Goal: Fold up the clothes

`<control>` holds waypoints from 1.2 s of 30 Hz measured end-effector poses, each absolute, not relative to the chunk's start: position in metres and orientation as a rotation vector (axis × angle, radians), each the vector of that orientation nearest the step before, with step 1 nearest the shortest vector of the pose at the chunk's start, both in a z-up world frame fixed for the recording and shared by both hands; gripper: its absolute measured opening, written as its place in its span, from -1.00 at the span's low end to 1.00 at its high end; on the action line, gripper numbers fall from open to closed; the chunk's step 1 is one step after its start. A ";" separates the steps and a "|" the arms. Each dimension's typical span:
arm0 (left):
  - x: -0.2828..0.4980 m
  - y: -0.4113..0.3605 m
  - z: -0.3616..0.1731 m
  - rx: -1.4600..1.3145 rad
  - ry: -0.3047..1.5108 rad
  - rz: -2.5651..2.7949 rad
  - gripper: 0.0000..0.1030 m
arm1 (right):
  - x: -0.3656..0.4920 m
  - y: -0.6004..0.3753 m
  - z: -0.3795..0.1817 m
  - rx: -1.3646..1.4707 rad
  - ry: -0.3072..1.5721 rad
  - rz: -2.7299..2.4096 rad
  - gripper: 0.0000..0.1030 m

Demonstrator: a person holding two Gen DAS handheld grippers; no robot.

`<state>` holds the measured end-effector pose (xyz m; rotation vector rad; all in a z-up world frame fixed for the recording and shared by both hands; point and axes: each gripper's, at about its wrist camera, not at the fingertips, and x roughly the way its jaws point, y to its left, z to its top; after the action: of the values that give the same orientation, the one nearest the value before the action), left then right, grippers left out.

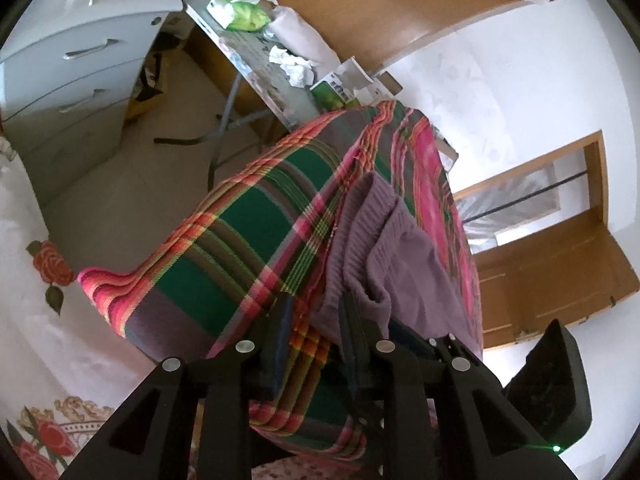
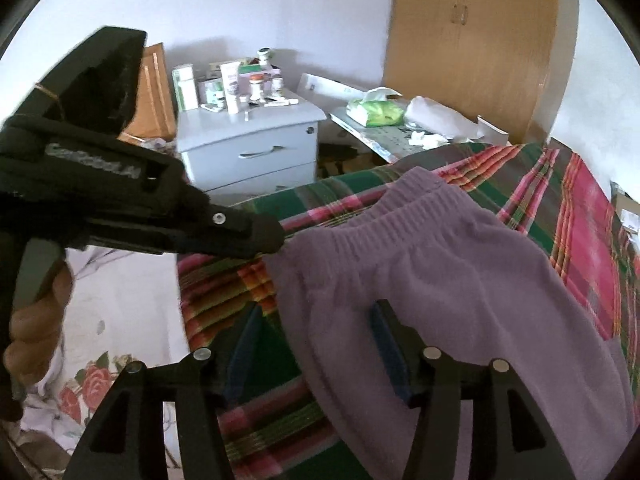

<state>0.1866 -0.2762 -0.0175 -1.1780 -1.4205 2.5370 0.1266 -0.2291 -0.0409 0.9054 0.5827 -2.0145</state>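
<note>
Lying flat on plaid blanket [image 2: 500, 176], purple pants [image 2: 440, 264], waistband twd nightstand [image 2: 256, 148]; both claws [image 1: 316, 320] [image 2: 316, 332] open.

Both fisheye views sit close over the plaid green-and-pink bedspread [image 1: 248, 220], looking forward between their own fingers. The left wrist view is rolled sideways. Both share the lilac knitted garment [image 2: 420, 264] and pale grey drawer cabinet [image 2: 256, 148].

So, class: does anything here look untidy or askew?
Yes. Crumpled tissues lie loose on the side table, and the purple garment sits rumpled and skewed on the plaid blanket.
</note>
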 end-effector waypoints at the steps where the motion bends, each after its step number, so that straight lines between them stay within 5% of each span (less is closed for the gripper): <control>1: 0.185 -0.276 -0.017 -1.178 -1.421 2.535 -0.53 | 0.127 -0.229 -0.041 0.898 0.583 -2.023 0.11; 10: 0.169 -0.274 -0.008 -1.175 -1.392 2.524 -0.44 | 0.127 -0.229 -0.040 0.883 0.585 -2.063 -0.12; 15: 0.159 -0.275 -0.007 -1.189 -1.423 2.479 -0.35 | 0.127 -0.225 -0.037 0.861 0.580 -2.097 -0.78; 36: 0.115 -0.273 -0.007 -1.187 -1.502 2.198 -0.15 | 0.145 -0.191 -0.010 0.665 0.423 -2.183 -0.84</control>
<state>0.1147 -0.2727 -0.0066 -1.1869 -1.5021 2.1980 0.1447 -0.1906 -0.0104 0.6647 0.4226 -2.1833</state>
